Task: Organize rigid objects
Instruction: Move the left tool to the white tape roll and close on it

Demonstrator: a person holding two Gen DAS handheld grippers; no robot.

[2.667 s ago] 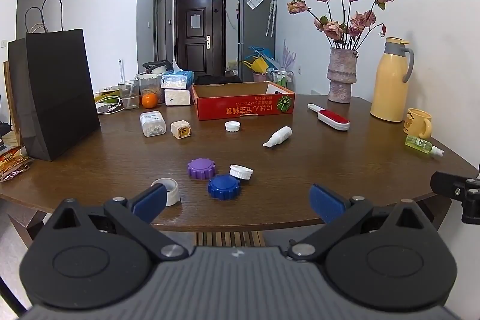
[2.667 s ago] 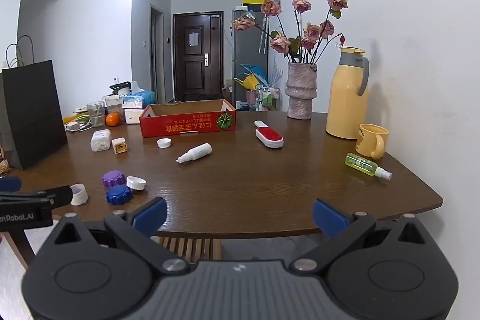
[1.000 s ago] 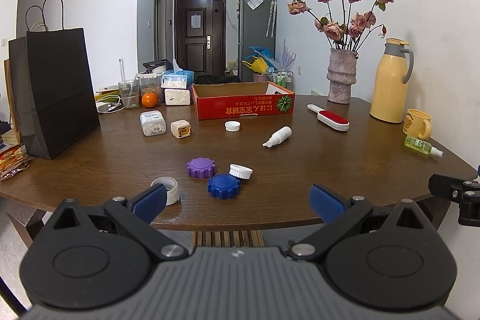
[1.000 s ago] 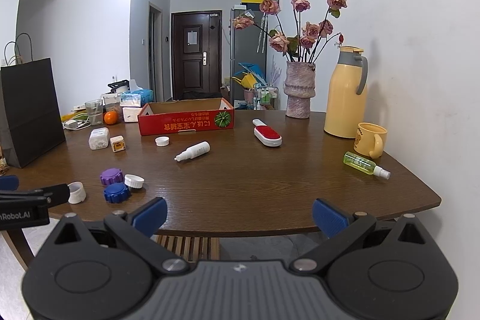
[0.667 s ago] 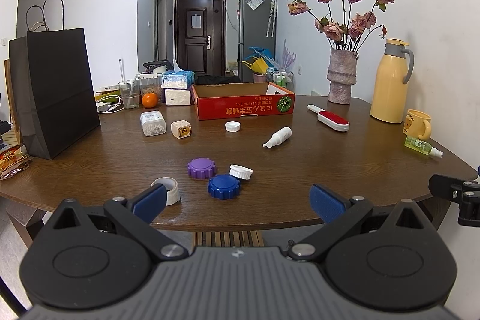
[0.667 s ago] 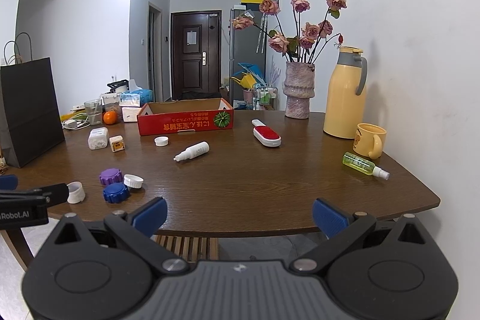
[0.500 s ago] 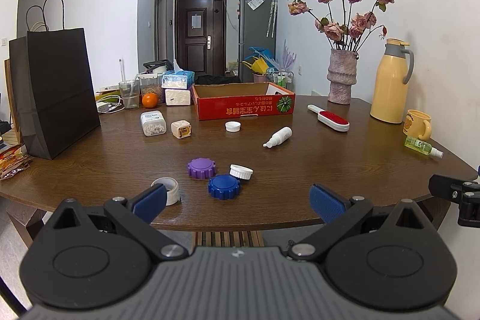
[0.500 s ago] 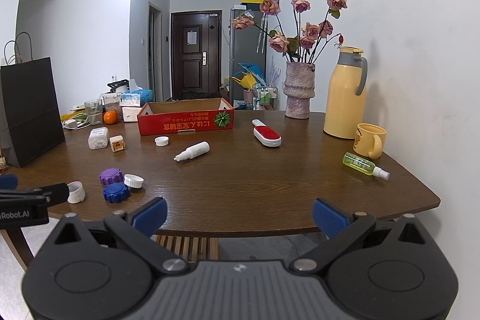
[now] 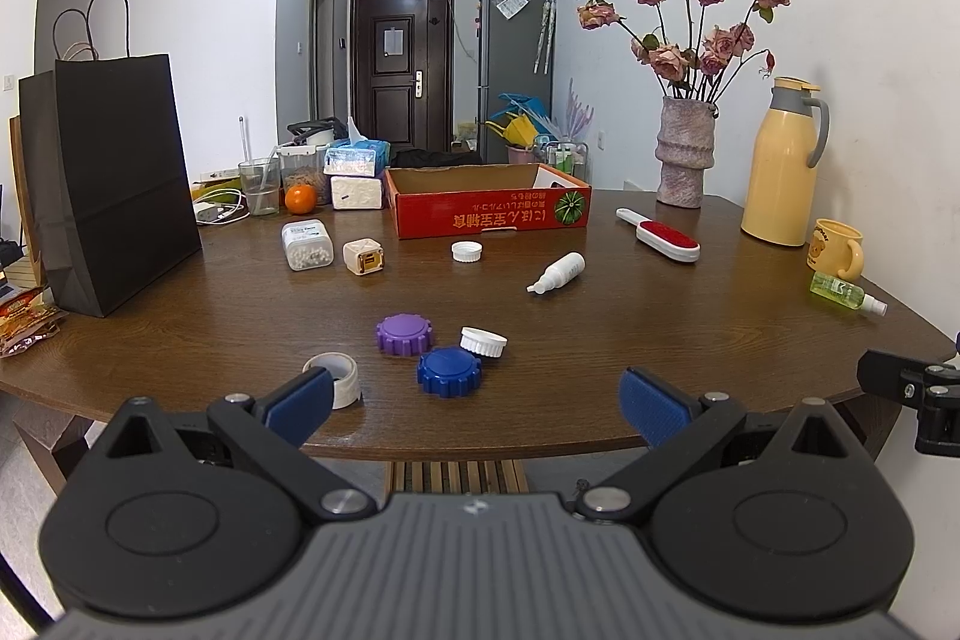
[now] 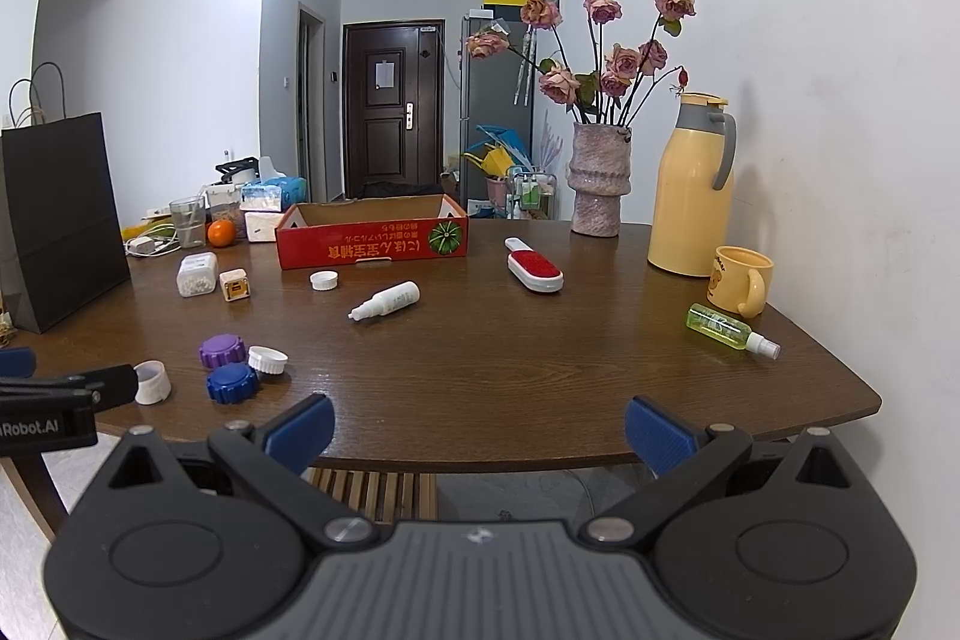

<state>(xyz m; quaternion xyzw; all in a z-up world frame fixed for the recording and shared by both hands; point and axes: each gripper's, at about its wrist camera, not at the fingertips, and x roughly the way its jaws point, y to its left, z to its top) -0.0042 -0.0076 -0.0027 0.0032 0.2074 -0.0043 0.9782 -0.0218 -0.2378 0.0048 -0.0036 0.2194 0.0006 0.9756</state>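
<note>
A red cardboard box (image 9: 489, 208) (image 10: 372, 233) lies open at the back of the brown table. Near the front edge sit a purple lid (image 9: 405, 334), a blue lid (image 9: 449, 371), a white cap (image 9: 483, 341) and a white tape roll (image 9: 333, 379). Further back lie a white dropper bottle (image 9: 557, 272) (image 10: 387, 301), a small white cap (image 9: 467, 251), a pill jar (image 9: 306, 244), a cream cube (image 9: 363, 257) and a red lint brush (image 9: 660, 234) (image 10: 534, 266). A green spray bottle (image 10: 729, 329) lies at the right. My left gripper (image 9: 477, 397) and right gripper (image 10: 480, 427) hover open and empty before the table edge.
A black paper bag (image 9: 114, 184) stands at the left. A vase of roses (image 10: 600, 187), a yellow thermos (image 10: 690, 196) and a yellow mug (image 10: 741, 280) line the right side. A glass, an orange (image 9: 300, 199) and tissue boxes crowd the back left.
The right wrist view has drifted slightly; the table objects have not moved. Both grippers stay open.
</note>
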